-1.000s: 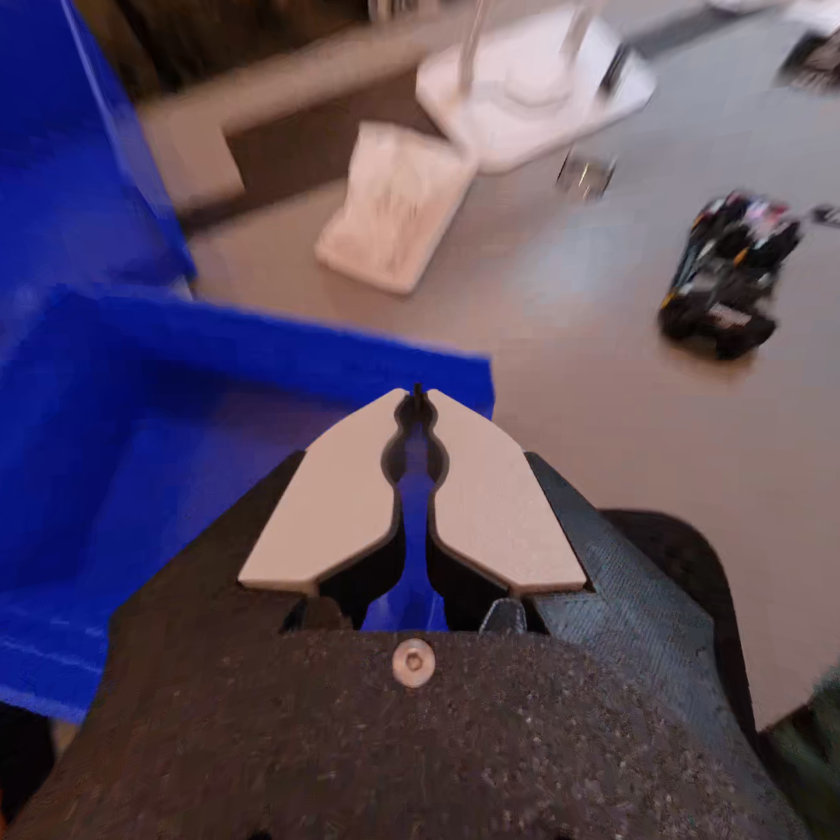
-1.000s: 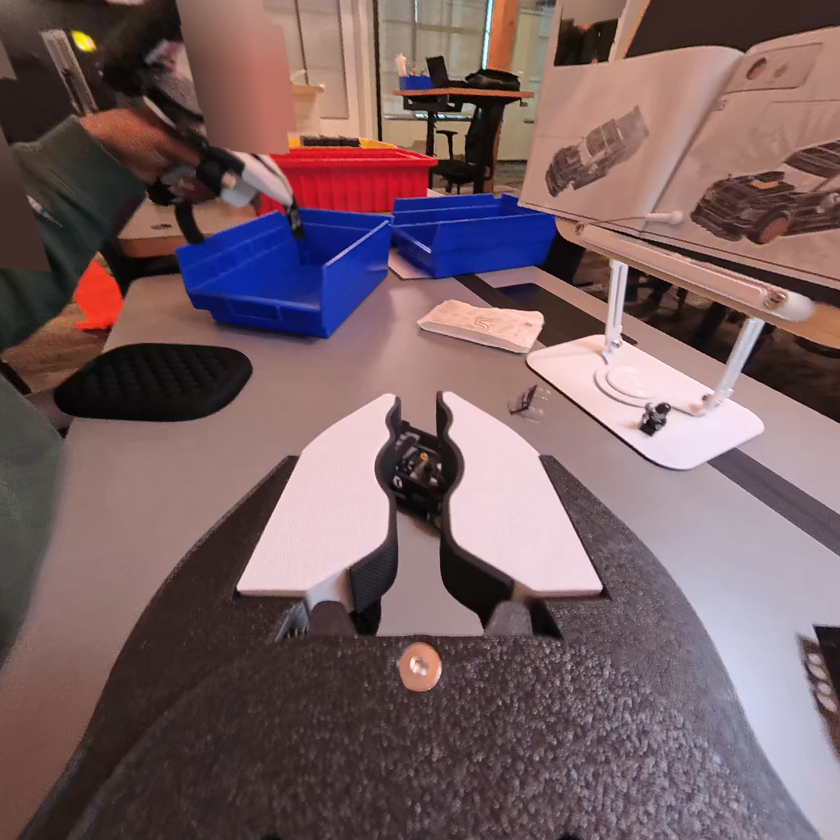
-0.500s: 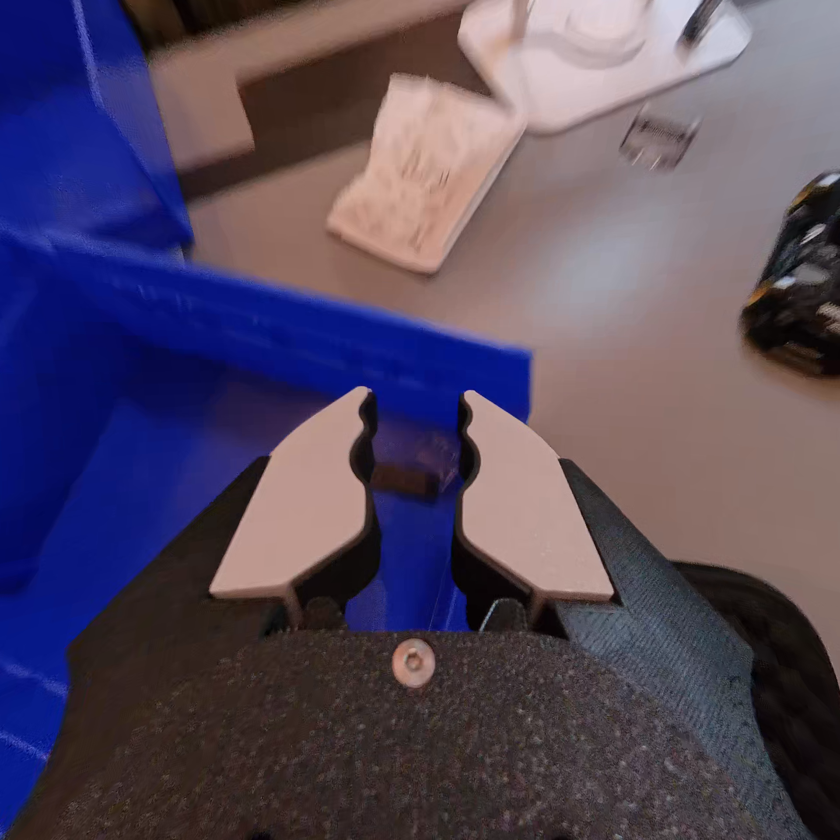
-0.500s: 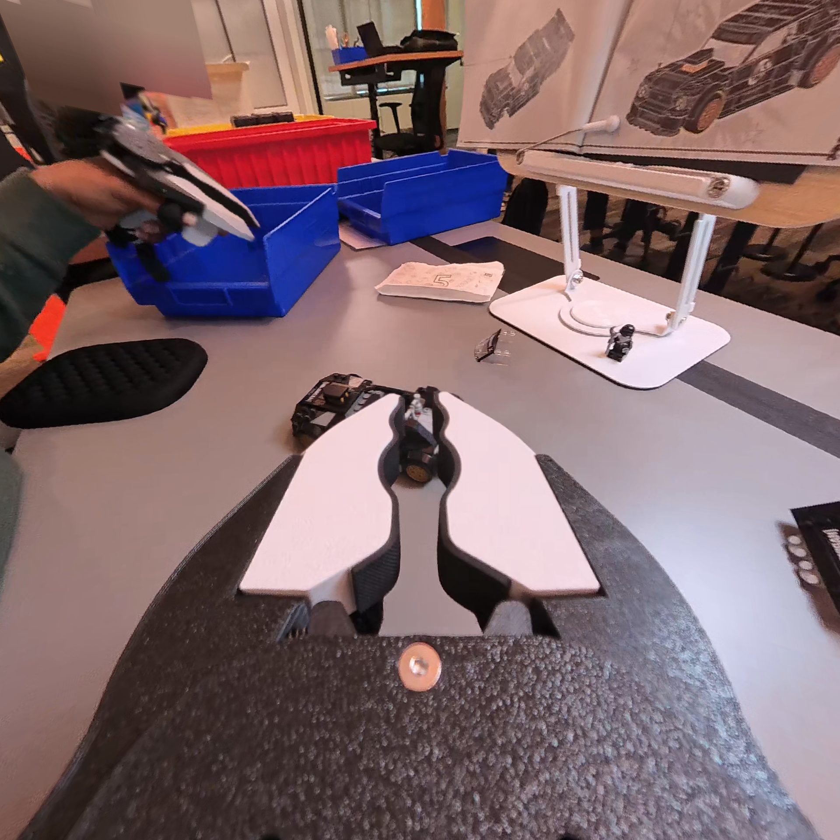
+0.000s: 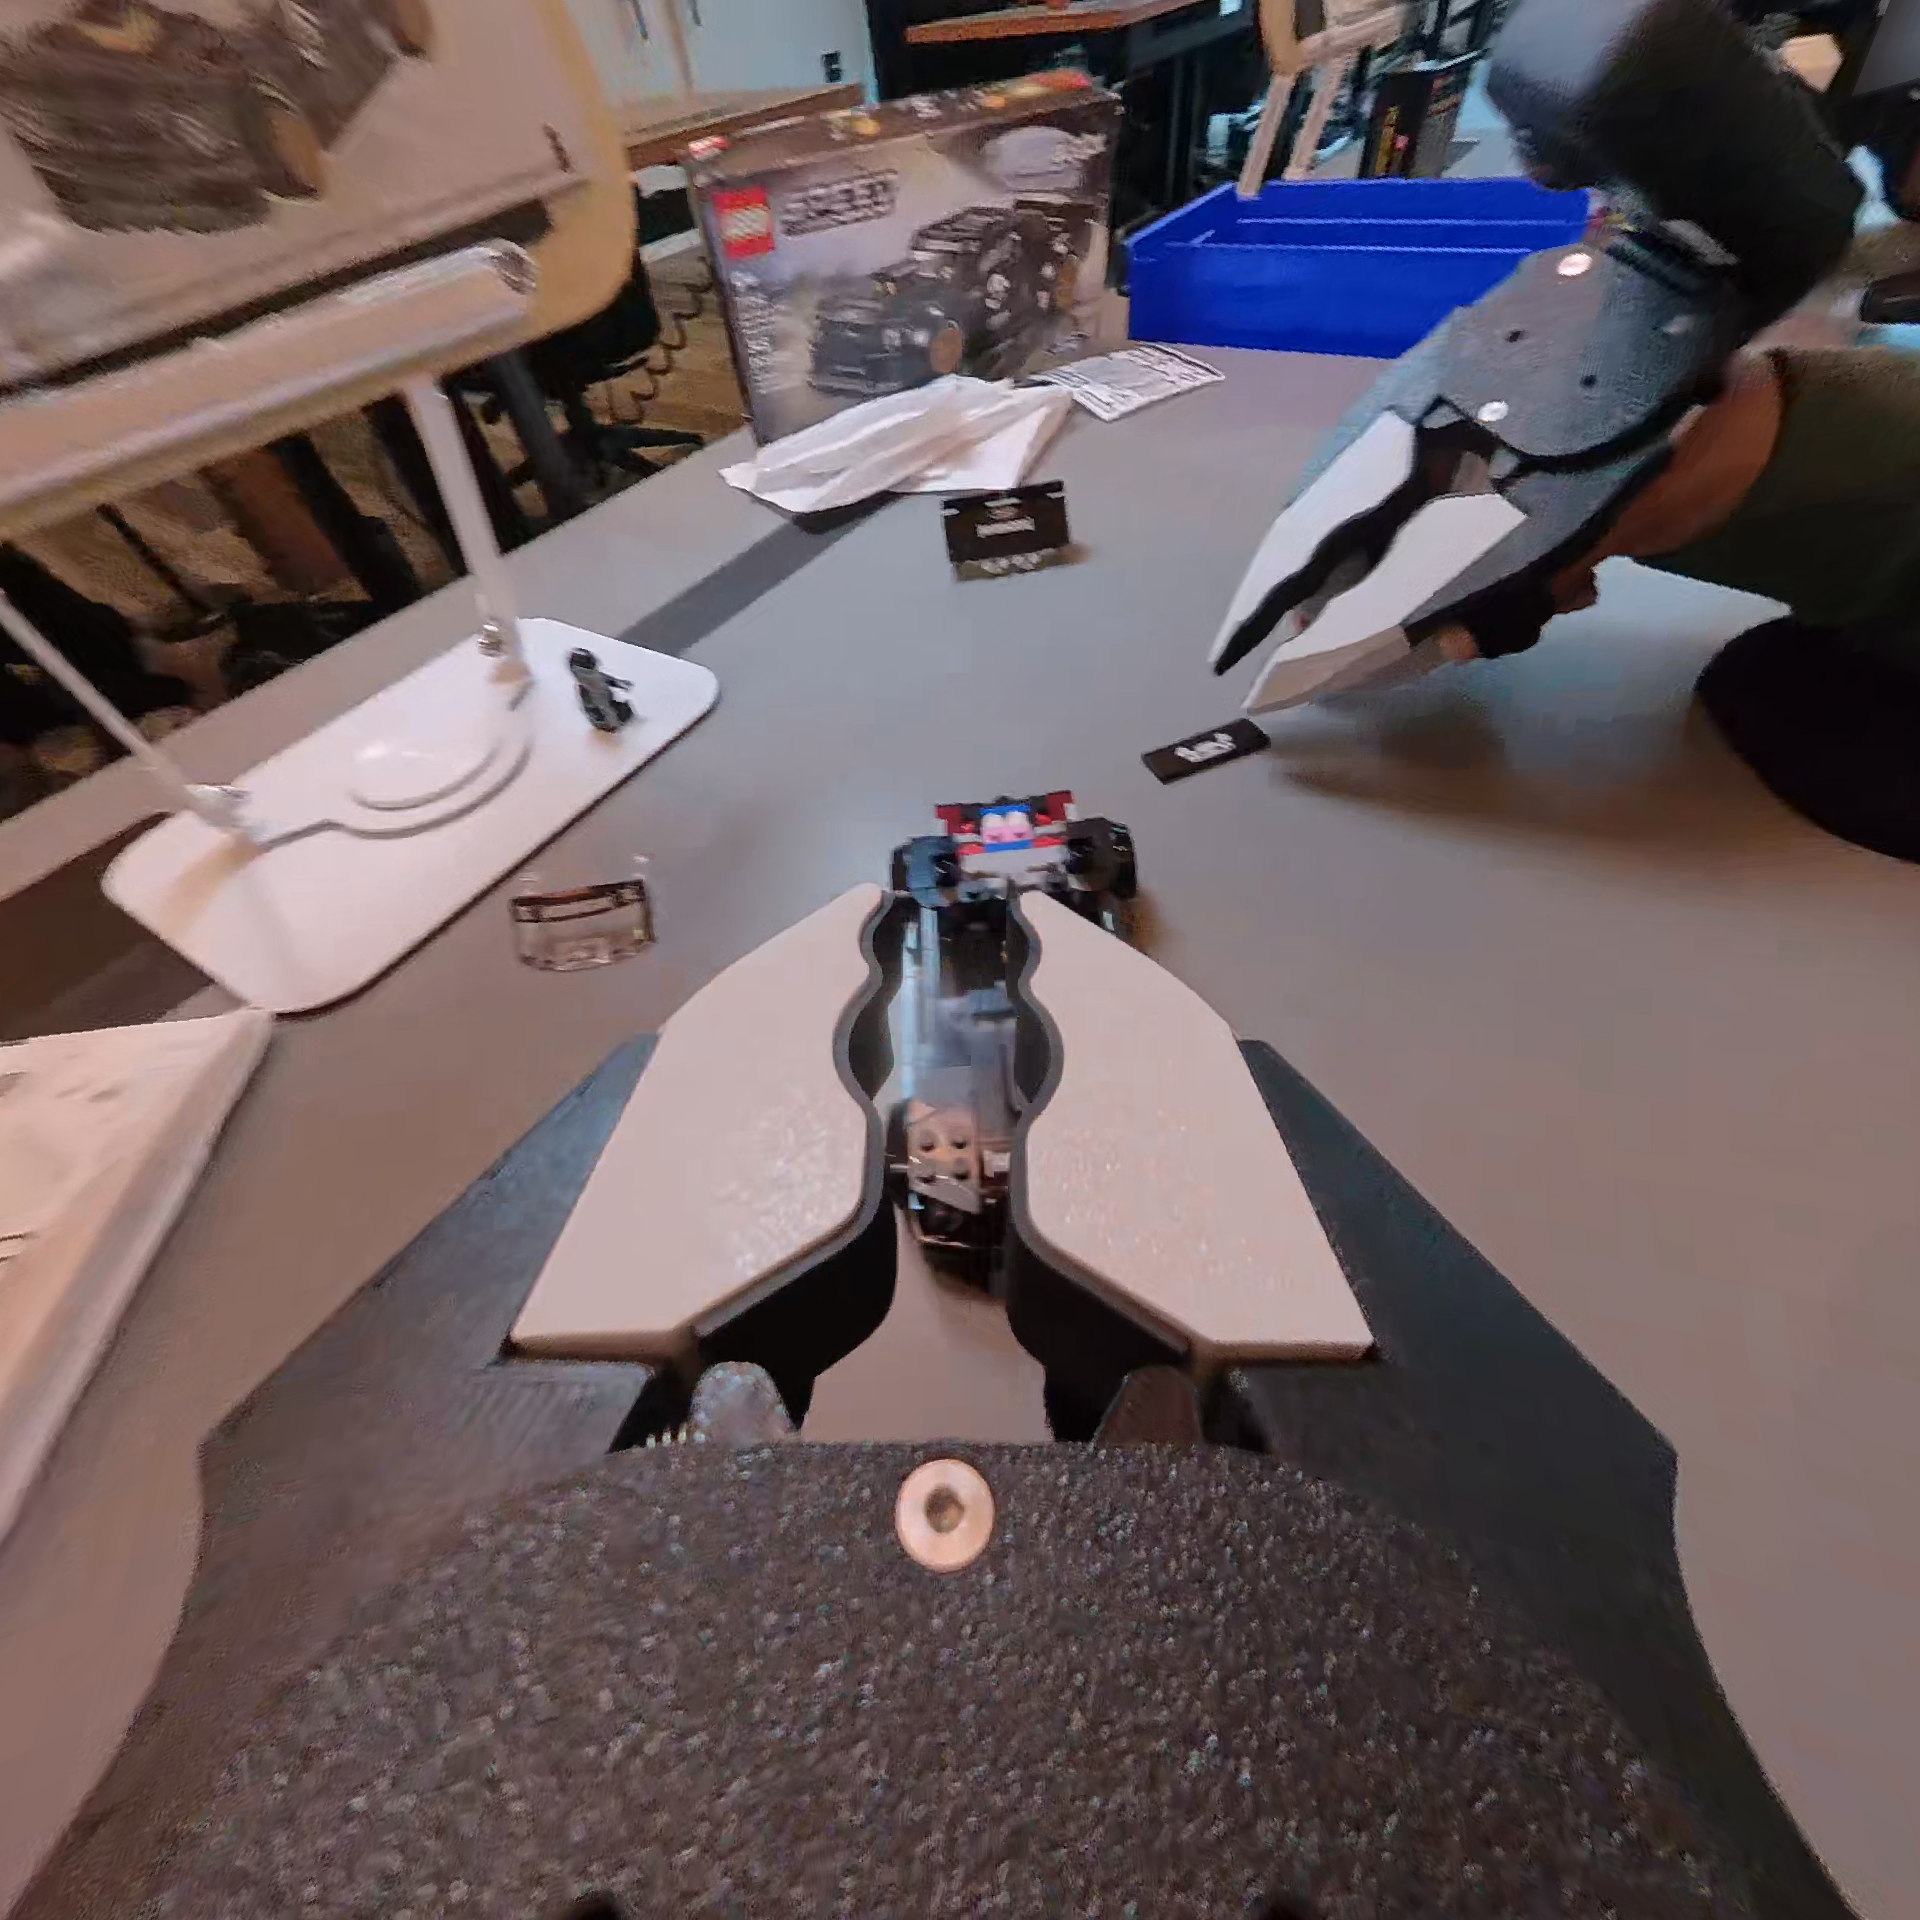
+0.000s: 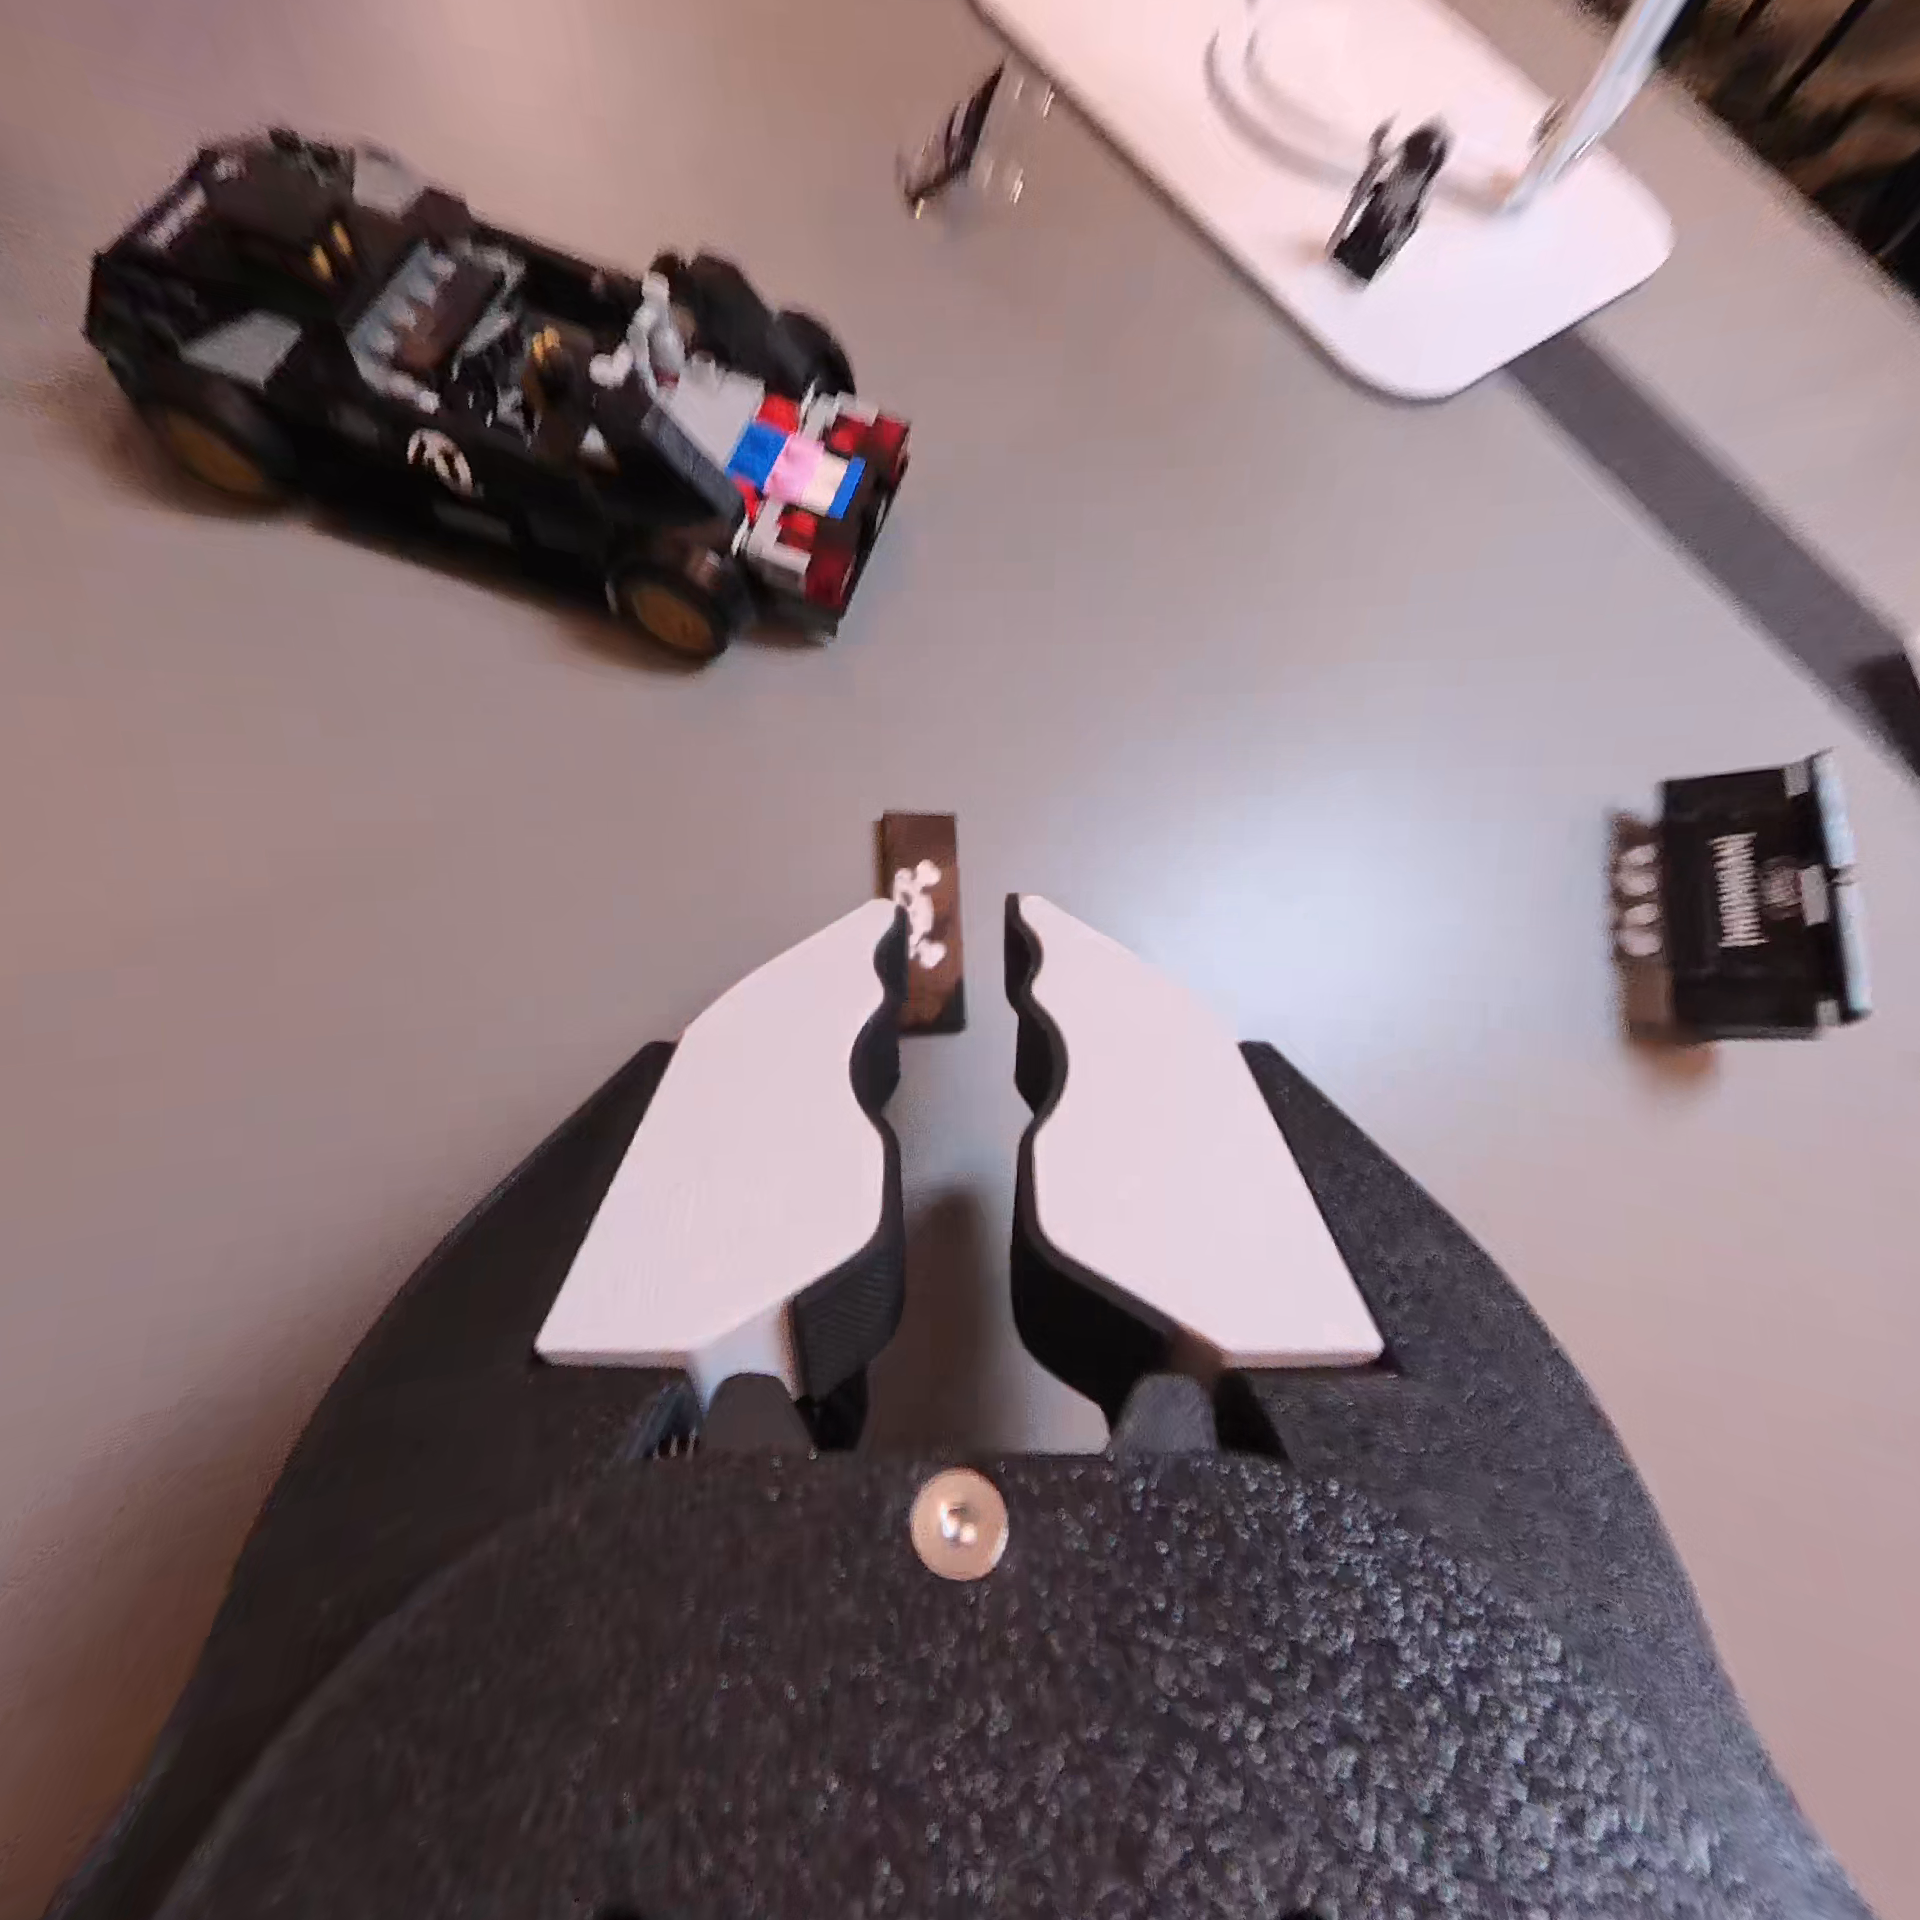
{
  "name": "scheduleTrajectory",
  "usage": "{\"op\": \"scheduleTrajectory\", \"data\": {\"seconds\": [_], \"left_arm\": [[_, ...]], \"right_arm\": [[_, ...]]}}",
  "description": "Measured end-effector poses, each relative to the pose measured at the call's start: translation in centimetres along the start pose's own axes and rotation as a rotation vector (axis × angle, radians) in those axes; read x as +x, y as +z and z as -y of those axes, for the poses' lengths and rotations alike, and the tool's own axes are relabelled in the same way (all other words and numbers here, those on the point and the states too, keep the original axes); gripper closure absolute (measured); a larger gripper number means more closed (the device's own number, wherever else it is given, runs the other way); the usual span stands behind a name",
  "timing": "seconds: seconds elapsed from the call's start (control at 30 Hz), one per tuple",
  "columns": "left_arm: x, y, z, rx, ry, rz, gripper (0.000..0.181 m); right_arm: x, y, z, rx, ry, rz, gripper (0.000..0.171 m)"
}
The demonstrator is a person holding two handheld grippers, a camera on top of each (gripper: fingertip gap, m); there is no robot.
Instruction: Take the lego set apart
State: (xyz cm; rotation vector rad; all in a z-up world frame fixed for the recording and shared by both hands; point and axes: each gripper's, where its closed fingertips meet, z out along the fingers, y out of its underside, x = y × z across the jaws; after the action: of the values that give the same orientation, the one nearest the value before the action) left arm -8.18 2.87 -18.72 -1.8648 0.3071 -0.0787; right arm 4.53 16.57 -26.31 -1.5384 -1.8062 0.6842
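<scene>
the car (image 5: 961, 1049) sits on the grey table (image 5: 1455, 1091), right between my left fingers (image 5: 748, 1122). its long side runs straight away from me, toward 12 o'clock. the red and blue end is the far end and pokes out past my tips. the near end sits deep in my jaws. my left gripper (image 5: 943, 909) is open around the car. i can't tell if the pads touch its sides yet. i think a small squeeze would hold it.

my right gripper (image 6: 951, 904) is open too, and holds nothing. from it, the car (image 6: 468, 426) lies off at 10 o'clock, well apart, with its long side going left to right. so my left one is much nearer the car. a thin black tile (image 6: 925, 925) lies flat on the table just past my right tips at 12 o'clock, its long side pointing away from me. i think the right one could pick that up next. a black block (image 6: 1745, 904) lies at 3 o'clock from it.

the car looks mostly whole, so there is a lot left to pull off.

in the left view, a clear piece (image 5: 582, 923) lies at 10 o'clock, near a white stand (image 5: 405, 800). a tiny dark figure (image 5: 601, 688) lies on the stand base. a set box (image 5: 904, 281) stands far off at 12 o'clock with white paper (image 5: 904, 442) in front. a blue bin (image 5: 1340, 265) sits at 1 o'clock. i can't see what is in it.
</scene>
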Motion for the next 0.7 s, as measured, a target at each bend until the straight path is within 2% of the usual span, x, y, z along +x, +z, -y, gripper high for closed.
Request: {"op": "scheduleTrajectory", "data": {"seconds": [0.13,0.27,0.4,0.53,0.7], "left_arm": [[0.8,-0.5,-2.0,-0.001,0.028,-0.014,0.165],[0.8,-1.0,-1.9,0.019,-0.057,-0.050,0.165],[1.2,-0.9,-2.0,0.019,-0.031,-0.061,0.165],[2.1,-0.5,-2.5,0.000,-0.020,-0.086,0.165],[3.2,-0.3,-2.0,0.026,-0.055,-0.135,0.160]], "right_arm": [[-0.4,0.6,-1.2,-0.108,-0.010,0.038,0.152],[-0.4,1.4,-1.7,-0.203,0.017,0.074,0.152],[-0.6,1.7,-1.5,-0.233,0.011,0.100,0.155],[-1.3,1.7,-0.4,-0.119,-0.130,0.039,0.156],[-5.3,0.2,5.1,0.177,-0.358,-0.007,0.155]]}}
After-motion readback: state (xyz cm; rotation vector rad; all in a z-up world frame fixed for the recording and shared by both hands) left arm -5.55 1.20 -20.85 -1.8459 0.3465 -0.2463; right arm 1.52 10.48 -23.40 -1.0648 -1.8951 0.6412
